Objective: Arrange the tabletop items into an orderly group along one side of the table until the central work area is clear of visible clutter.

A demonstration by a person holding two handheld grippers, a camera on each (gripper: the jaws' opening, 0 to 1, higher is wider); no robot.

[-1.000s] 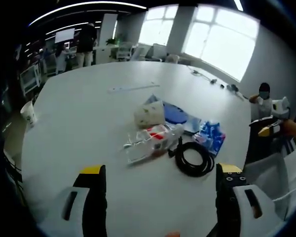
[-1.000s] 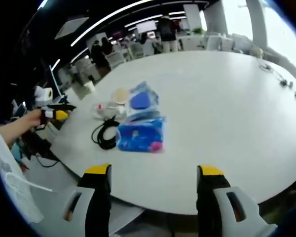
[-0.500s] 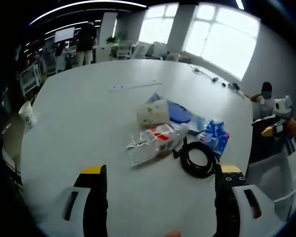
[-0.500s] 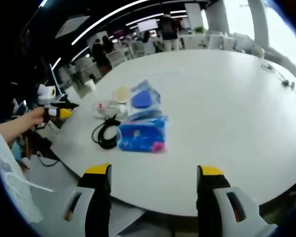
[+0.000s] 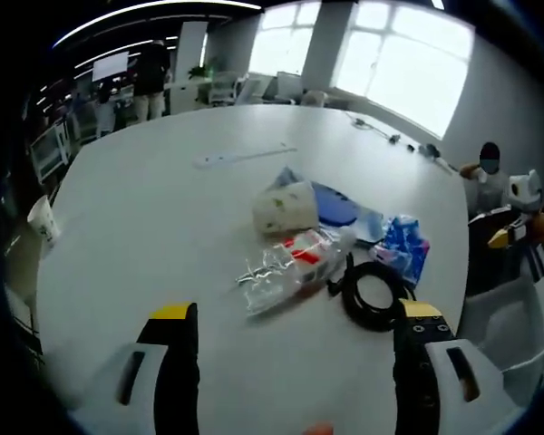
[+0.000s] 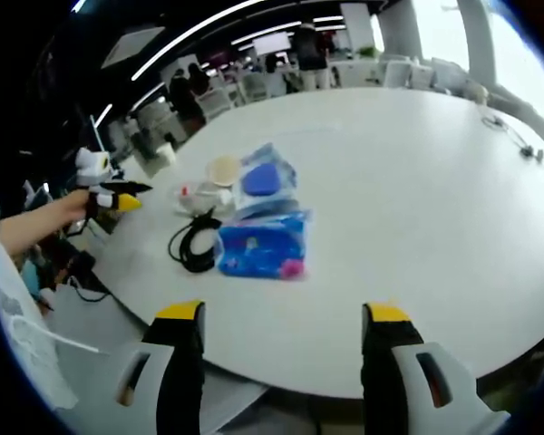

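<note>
A cluster of items lies on the round white table point(image 5: 145, 236): a cream pouch point(image 5: 284, 207), a blue round case point(image 5: 334, 206), a clear plastic bag with red and white contents point(image 5: 290, 263), a coiled black cable point(image 5: 374, 294) and a blue packet point(image 5: 406, 246). My left gripper point(image 5: 295, 311) hangs open over bare tabletop, short of the clear bag. My right gripper point(image 6: 283, 312) is open near the table's edge, with the blue packet point(image 6: 261, 254) and the cable point(image 6: 193, 246) ahead of it. Each gripper is apart from the cluster.
A long white strip point(image 5: 243, 156) lies farther back, and a paper cup point(image 5: 42, 217) stands at the left edge. Small cables point(image 6: 517, 136) lie along the far right rim. People and desks fill the room behind. Bare tabletop spreads to the right of the cluster.
The left gripper has edged a little toward the table and cluster, shifting its view. The items lie where they were, and both grippers stay open.
</note>
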